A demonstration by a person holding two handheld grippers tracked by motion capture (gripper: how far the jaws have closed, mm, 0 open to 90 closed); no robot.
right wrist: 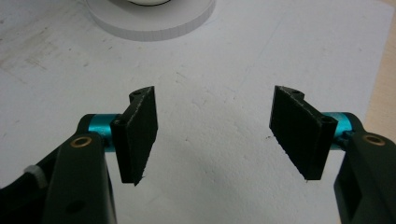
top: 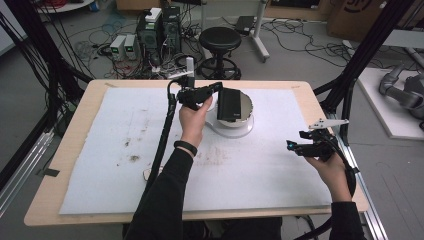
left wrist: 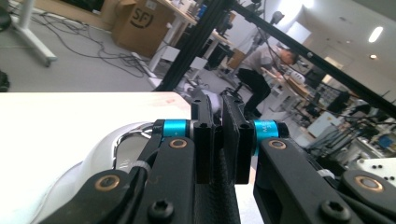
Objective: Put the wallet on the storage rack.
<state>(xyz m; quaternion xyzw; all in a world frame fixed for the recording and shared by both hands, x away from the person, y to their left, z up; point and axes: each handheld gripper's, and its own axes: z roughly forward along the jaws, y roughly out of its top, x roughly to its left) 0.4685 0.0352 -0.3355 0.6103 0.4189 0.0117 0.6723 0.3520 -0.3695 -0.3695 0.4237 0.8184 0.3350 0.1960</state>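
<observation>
Two tongs: left tongs (left wrist: 217,135) clamping black pouch (top: 229,104), right tongs (right wrist: 224,135) agape.

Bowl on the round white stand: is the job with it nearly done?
Done: the left gripper has its fingers shut on a flat black piece. In hand: that piece hangs right over the shiny bowl. Left: probably putting it down in or on the bowl and letting go. The right gripper waits open above the white mat, holding nothing.
</observation>
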